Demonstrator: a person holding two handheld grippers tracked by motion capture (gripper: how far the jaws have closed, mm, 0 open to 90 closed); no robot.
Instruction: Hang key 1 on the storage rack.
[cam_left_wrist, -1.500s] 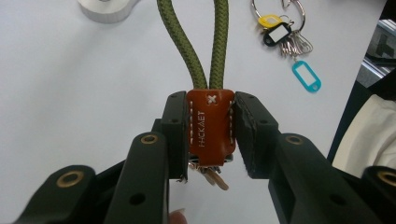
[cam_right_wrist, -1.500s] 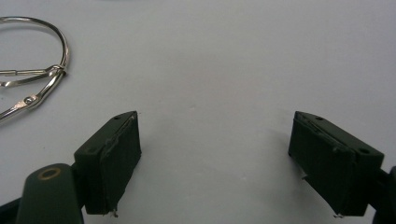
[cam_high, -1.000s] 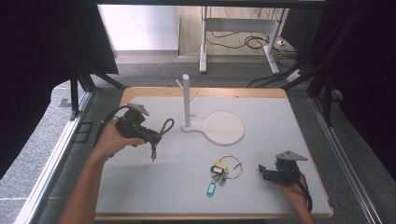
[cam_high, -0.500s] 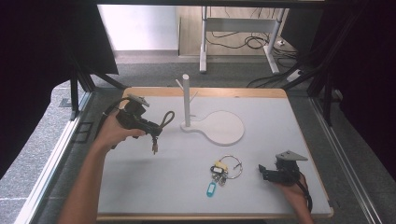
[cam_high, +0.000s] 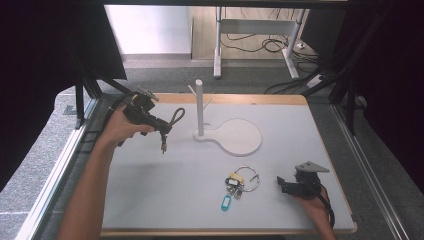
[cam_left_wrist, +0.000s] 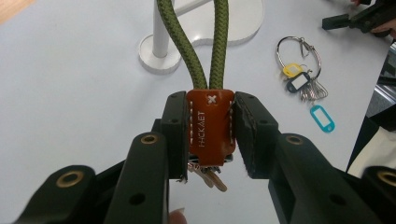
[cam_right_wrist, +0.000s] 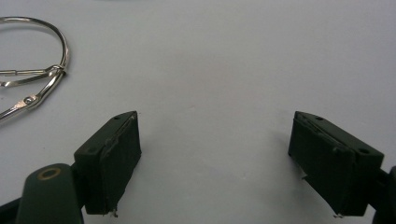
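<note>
Here the rope keychain (cam_left_wrist: 210, 123) is clamped by its orange leather tab in the left gripper (cam_left_wrist: 211, 135), while the right gripper (cam_right_wrist: 215, 163) is held wide open near the key ring (cam_right_wrist: 32, 70).

What we cannot make out

In the left gripper view, the olive cord loop (cam_left_wrist: 205, 42) runs off the top edge, and the jaws hide the sides of the brown leather tab (cam_left_wrist: 210, 126) and most of the keys (cam_left_wrist: 208, 173) hanging under it. In the right gripper view, the left edge cuts off the metal ring (cam_right_wrist: 32, 60). From the high view, we find the keys on the key bunch (cam_high: 239, 184) too small to tell apart.
</note>
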